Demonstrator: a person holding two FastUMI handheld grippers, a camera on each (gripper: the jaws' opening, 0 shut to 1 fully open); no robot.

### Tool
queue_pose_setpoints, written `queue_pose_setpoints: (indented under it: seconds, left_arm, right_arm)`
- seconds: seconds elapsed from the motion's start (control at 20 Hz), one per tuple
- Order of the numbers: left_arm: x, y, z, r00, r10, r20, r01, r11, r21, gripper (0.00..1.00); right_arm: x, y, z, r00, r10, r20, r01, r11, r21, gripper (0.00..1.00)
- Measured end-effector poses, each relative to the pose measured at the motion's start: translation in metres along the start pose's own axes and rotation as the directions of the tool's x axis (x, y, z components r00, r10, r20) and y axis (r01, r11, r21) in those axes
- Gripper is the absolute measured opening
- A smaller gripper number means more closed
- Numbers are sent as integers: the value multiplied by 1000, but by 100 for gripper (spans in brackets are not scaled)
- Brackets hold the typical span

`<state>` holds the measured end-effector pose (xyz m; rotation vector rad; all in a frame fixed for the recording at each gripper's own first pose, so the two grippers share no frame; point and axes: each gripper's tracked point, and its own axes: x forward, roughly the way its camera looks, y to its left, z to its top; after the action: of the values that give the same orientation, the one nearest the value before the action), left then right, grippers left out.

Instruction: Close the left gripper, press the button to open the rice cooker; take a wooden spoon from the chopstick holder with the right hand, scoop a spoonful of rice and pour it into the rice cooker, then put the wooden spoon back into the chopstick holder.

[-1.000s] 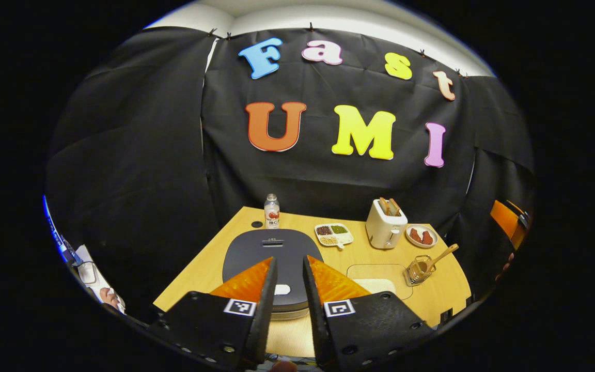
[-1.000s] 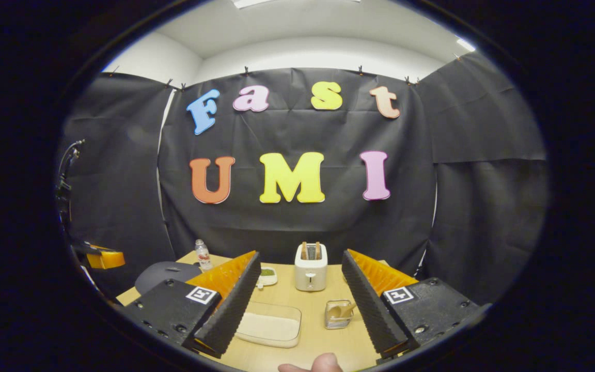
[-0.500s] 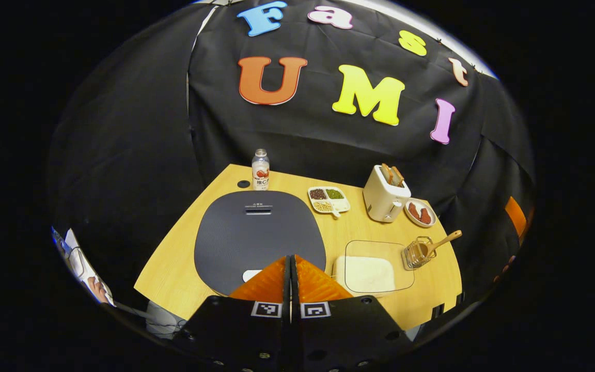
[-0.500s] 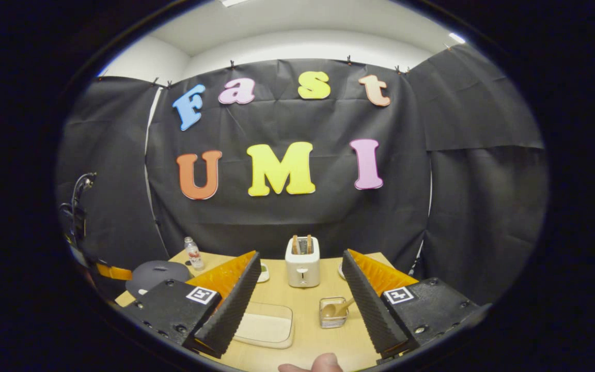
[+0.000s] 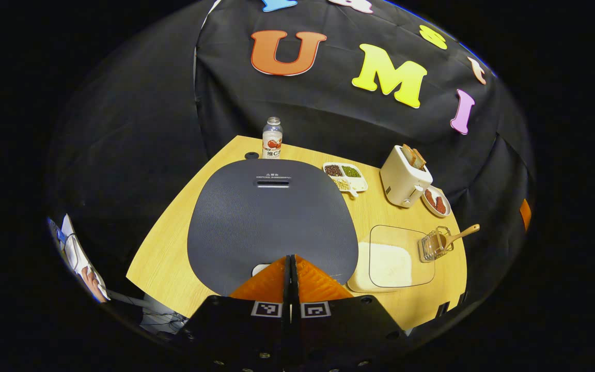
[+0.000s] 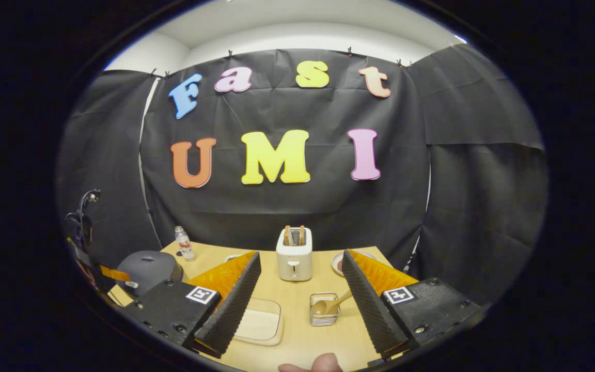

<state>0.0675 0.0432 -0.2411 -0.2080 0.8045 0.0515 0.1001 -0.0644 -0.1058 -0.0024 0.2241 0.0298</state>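
Observation:
The rice cooker [image 5: 271,217] has a dark grey lid, which is down. Its white button [image 5: 260,268] peeks out just left of my left gripper [image 5: 291,257], whose orange fingers are shut together with nothing between them, right over the lid's near edge. A wooden spoon [image 5: 460,232] leans in the wire chopstick holder [image 5: 434,245] at the right. Beside it stands a clear container of rice [image 5: 390,261]. My right gripper [image 6: 301,256] is open and empty, held back from the table, with the chopstick holder [image 6: 323,310] and spoon [image 6: 328,306] ahead between its fingers. The rice cooker [image 6: 147,268] sits far left there.
At the back of the wooden table [image 5: 173,243] stand a bottle [image 5: 272,138], a divided dish of beans [image 5: 345,174], a toaster [image 5: 405,178] and a plate of red food [image 5: 437,201]. A thumb [image 6: 313,364] shows at the bottom of the right gripper view.
My left gripper shut from slightly open and moved down and forward toward the cooker's lid and button. The right gripper stayed open and drifted slightly to the right.

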Motion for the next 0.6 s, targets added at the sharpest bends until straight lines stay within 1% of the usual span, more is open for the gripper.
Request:
queue_pose_setpoints:
  seconds: [0.1,0.2,0.25,0.35,0.45,0.6]
  left_arm:
    - [6,5,-2,1000,14,-9,-14,1000,-1,0]
    - [9,4,-8,999,10,-31,-11,1000,-30,0]
    - [9,4,-7,1000,9,-24,-10,999,-31,0]
    - [9,5,-10,999,10,-44,-11,1000,-28,0]
    - [10,5,-13,998,17,-52,-21,997,-68,0]
    - [13,6,-21,997,15,-70,-20,997,-75,0]
  right_arm:
    - [4,2,-1,1000,6,-12,-6,1000,-1,99]
    - [9,4,0,1000,9,-11,-9,1000,-5,100]
    - [10,5,2,1000,11,-7,-11,1000,-5,99]
    - [12,7,4,1000,18,0,-18,1000,-3,99]
    - [15,13,0,1000,29,-5,-29,1000,1,99]
    - [18,20,-4,999,46,-14,-46,999,20,99]
